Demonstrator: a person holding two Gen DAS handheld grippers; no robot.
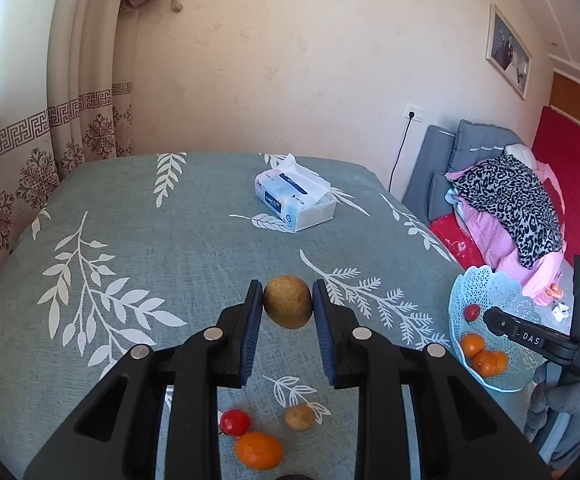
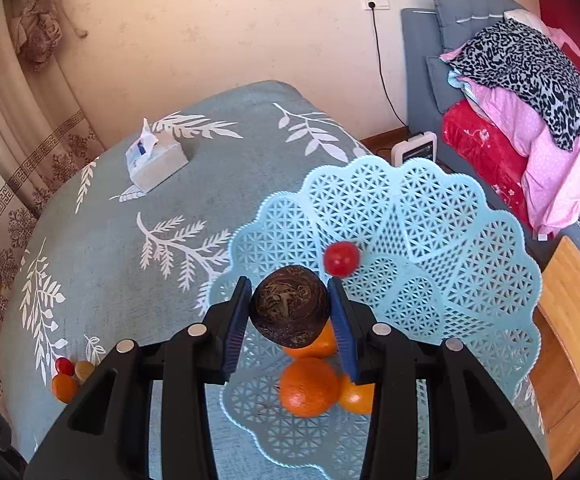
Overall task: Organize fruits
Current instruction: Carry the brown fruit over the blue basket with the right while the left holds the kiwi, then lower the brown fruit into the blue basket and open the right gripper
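Observation:
My left gripper (image 1: 287, 302) is shut on a tan-brown round fruit (image 1: 287, 300) and holds it above the table. Below it on the cloth lie a small red fruit (image 1: 235, 422), an orange (image 1: 258, 450) and a small tan fruit (image 1: 299, 417). My right gripper (image 2: 290, 312) is shut on a dark brown round fruit (image 2: 290, 308) above the light blue lattice basket (image 2: 430, 240). The basket holds a red fruit (image 2: 342, 259) and oranges (image 2: 309, 386). The basket (image 1: 486, 292) and the right gripper's body show at the right of the left wrist view.
A tissue box (image 1: 294, 202) stands toward the far side of the teal leaf-print tablecloth (image 1: 129, 220). A curtain (image 1: 29, 160) hangs at the left. A bed with piled bedding (image 2: 522, 92) is at the right, past the table edge. A wooden stool (image 2: 574, 320) is beside the basket.

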